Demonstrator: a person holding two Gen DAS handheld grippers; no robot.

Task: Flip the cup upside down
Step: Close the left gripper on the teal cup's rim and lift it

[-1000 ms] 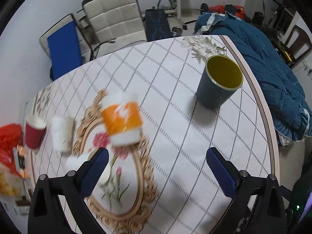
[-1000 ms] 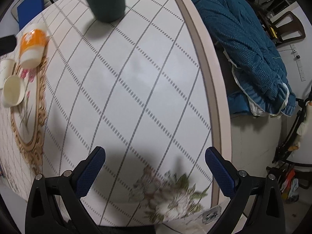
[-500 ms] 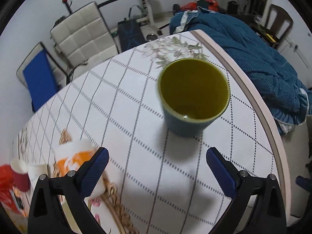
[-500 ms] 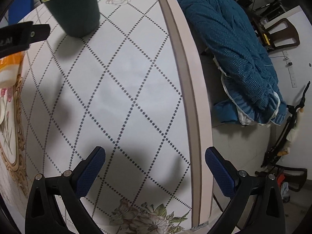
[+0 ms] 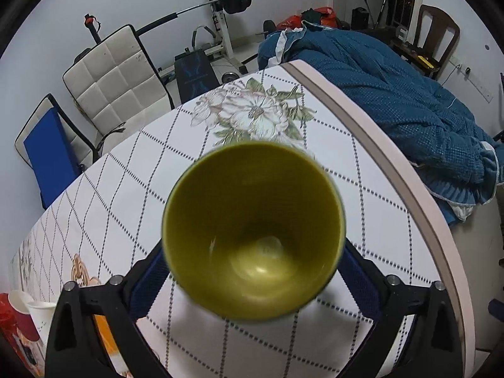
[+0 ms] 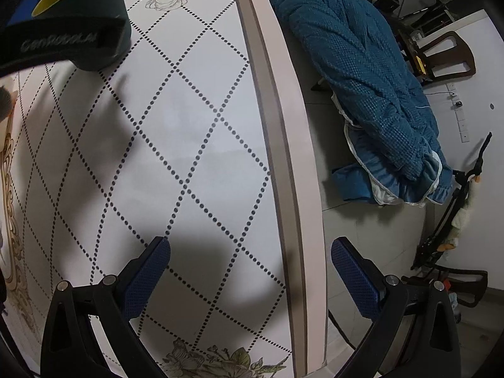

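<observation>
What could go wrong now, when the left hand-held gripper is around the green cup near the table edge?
The cup sits between the left hand-held gripper's fingers, low on its wall; a grip there may let the wide top tip. Whether the pads touch yet cannot be told. The table edge lies close on one side, so a slip while turning could send the cup off. The right hand-held gripper hangs open, apart, and cannot catch it.

Left hand-held gripper point(image 5: 252, 271) jaws spread; right hand-held gripper point(image 6: 250, 271) likewise.

A white-walled room holds a barbell rack point(image 5: 223, 22), a cream padded chair point(image 5: 116, 78), a wooden chair point(image 5: 436, 31) and a blue quilt point(image 5: 393, 94) beside the patterned table point(image 5: 362, 145).
</observation>
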